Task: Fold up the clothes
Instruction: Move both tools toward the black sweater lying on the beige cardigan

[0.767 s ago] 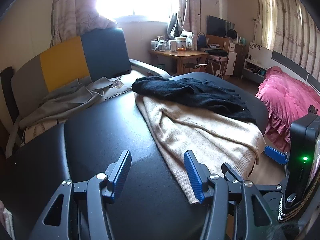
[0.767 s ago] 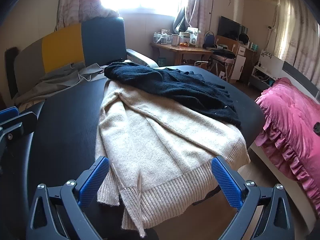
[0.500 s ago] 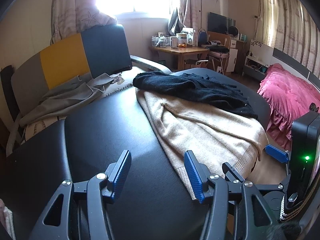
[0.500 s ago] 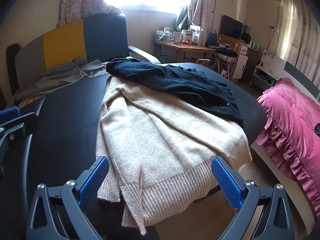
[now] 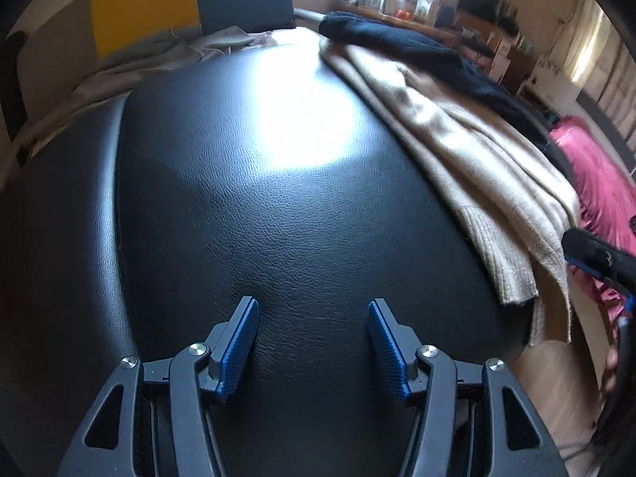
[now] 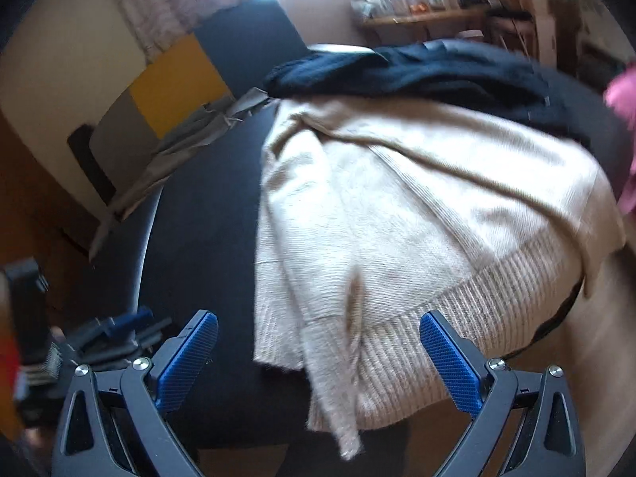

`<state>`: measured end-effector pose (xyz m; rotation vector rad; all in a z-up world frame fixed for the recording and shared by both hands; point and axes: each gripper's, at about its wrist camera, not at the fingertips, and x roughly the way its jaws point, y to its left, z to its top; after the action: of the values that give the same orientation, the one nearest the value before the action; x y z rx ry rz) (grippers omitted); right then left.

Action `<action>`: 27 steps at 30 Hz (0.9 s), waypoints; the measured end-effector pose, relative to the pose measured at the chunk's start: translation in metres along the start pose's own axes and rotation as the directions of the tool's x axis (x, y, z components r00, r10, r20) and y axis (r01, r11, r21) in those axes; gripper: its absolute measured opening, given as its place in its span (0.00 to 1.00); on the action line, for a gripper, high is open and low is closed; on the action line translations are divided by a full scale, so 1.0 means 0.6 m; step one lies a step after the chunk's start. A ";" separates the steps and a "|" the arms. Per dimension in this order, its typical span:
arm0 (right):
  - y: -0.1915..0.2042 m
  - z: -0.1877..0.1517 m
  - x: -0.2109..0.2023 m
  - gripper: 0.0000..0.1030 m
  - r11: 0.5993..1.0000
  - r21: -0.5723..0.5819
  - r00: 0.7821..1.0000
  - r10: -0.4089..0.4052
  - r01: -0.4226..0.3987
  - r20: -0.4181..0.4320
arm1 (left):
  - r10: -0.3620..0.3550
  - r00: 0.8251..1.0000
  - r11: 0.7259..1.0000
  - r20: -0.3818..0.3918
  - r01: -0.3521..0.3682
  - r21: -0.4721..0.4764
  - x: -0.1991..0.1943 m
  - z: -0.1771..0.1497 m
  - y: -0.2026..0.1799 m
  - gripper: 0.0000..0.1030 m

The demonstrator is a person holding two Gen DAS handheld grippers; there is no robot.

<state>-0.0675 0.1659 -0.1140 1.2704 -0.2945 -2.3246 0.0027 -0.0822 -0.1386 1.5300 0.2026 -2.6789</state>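
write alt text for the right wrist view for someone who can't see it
The open right gripper hangs over the ribbed hem of a beige knit sweater spread on a black padded surface, with nothing between its blue pads. A dark navy garment lies across the sweater's far end; the picture is motion-blurred.

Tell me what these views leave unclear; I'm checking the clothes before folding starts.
- Beige sweater: its top end is covered by the black garment in both views.
- Black garment: motion blur hides its shape in the right wrist view.
- Grey cloth: crumpled at the left wrist view's rim; type unclear.
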 end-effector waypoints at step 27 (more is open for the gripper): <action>-0.124 0.460 0.232 1.00 0.876 -0.119 0.885 -0.463 0.466 0.060 | -0.004 0.998 0.996 0.068 -0.002 0.089 0.045 0.032 -0.005 1.00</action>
<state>-0.3847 0.1509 -0.0948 1.3559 0.1787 -2.7083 -0.0279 -0.0814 -0.1516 1.4580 0.0826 -2.7709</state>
